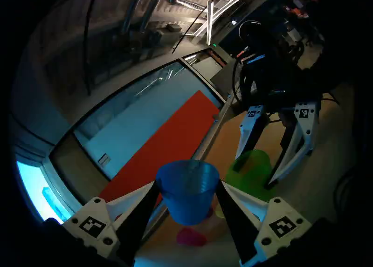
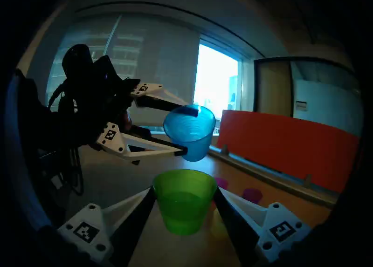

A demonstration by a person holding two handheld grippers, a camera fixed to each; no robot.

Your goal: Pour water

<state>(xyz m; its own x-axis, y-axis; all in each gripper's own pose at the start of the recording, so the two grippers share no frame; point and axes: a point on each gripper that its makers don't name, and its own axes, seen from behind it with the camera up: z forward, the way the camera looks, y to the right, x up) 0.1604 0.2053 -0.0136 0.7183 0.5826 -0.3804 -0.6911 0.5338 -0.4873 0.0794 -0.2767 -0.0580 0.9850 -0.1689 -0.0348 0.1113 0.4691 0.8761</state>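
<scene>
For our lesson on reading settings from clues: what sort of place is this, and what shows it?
Probably an office or lab workspace: a wooden desk backed by an orange partition panel, a large window, and strip lights among exposed ceiling pipes.

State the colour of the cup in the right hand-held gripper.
Green cup; right gripper view shows it best.

Orange panel, magenta cup

My pictures look dim and blue. Bright daylight comes through the window and turns it plain white. A long ceiling lamp glows. Everything bends near the dark edges.
</scene>
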